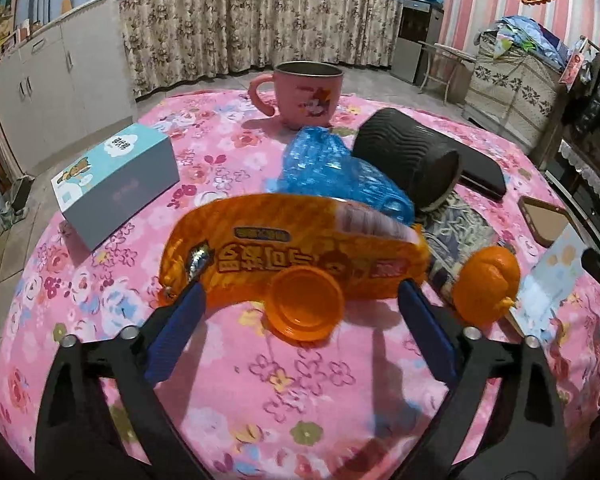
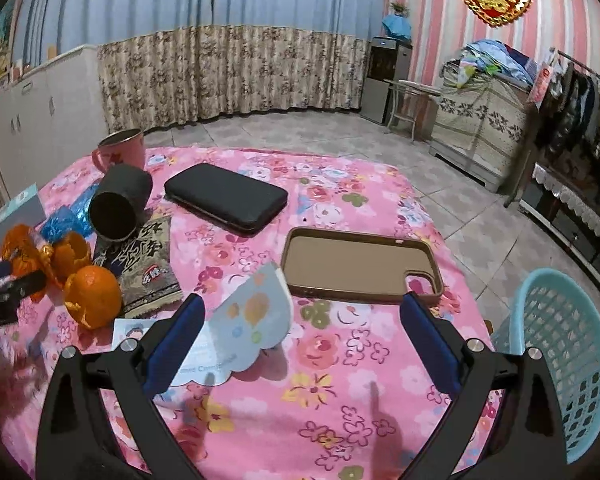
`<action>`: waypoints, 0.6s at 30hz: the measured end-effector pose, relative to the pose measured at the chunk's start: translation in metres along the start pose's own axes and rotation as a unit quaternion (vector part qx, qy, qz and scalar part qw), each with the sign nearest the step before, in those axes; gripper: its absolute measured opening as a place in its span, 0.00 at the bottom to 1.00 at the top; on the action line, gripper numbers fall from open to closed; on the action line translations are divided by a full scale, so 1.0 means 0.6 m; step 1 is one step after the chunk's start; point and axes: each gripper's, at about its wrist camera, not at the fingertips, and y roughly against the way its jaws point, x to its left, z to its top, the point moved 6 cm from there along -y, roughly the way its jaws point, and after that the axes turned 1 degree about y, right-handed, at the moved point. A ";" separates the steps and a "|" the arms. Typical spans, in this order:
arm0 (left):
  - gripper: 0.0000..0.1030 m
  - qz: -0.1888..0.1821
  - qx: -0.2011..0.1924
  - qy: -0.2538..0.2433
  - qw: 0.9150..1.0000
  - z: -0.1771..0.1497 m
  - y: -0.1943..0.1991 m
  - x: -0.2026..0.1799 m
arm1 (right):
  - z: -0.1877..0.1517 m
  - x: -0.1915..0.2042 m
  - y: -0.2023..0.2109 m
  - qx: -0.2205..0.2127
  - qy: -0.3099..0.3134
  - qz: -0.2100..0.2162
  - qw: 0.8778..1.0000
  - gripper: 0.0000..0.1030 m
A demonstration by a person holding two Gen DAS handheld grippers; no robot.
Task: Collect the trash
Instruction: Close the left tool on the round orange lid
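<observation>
A pink floral table (image 1: 260, 400) carries, ahead of the left gripper (image 1: 300, 304), an orange wrapper (image 1: 260, 240), cap (image 1: 306, 308), peel (image 1: 486, 280), box (image 1: 116, 184), mug (image 1: 306, 94), and ahead of the right gripper (image 2: 300, 320), a card (image 2: 248, 328), phone case (image 2: 356, 268) and wallet (image 2: 226, 198).

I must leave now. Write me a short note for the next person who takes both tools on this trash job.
Left tool: open, empty, at the orange wrapper and orange cap.
Right tool: open, empty, at the curled paper card.
Orange peel, blue plastic and tipped black cup lie on the table.
Basket stands beside the table.
Nothing picked up yet; all trash remains.
</observation>
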 end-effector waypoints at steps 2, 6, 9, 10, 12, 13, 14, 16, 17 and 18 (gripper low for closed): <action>0.84 0.001 0.004 0.010 1.000 0.003 -0.005 0.013 | -0.002 0.003 -0.001 0.006 -0.001 0.007 1.000 0.93; 0.73 -0.009 0.023 0.012 1.000 -0.002 -0.019 0.020 | -0.003 0.008 0.000 0.009 -0.009 0.019 1.000 0.93; 0.55 -0.023 0.034 0.008 0.999 -0.005 -0.025 0.013 | -0.002 0.016 0.001 0.008 -0.007 0.024 1.000 0.93; 0.51 -0.029 0.034 0.005 0.999 -0.006 -0.025 0.009 | -0.002 0.020 0.002 0.008 -0.005 0.025 1.000 0.93; 0.38 -0.043 0.032 -0.002 0.999 -0.005 -0.023 0.000 | -0.002 0.026 0.002 0.007 -0.001 0.027 1.000 0.93; 0.38 -0.046 0.033 -0.003 0.998 -0.006 -0.023 -0.002 | -0.003 0.029 0.002 0.007 0.001 0.028 1.000 0.93; 0.38 -0.047 0.034 -0.004 0.998 -0.007 -0.023 -0.004 | -0.003 0.032 0.003 0.007 0.003 0.029 1.000 0.93; 0.38 -0.045 0.034 -0.007 0.998 -0.008 -0.020 -0.006 | -0.005 0.039 0.005 0.007 0.007 0.032 0.999 0.93; 0.38 -0.046 0.032 -0.007 0.998 -0.008 -0.017 -0.007 | -0.006 0.042 0.006 0.006 0.009 0.034 0.999 0.93; 0.38 -0.047 0.029 -0.006 0.998 -0.007 -0.014 -0.007 | -0.006 0.047 0.008 0.005 0.012 0.035 0.999 0.93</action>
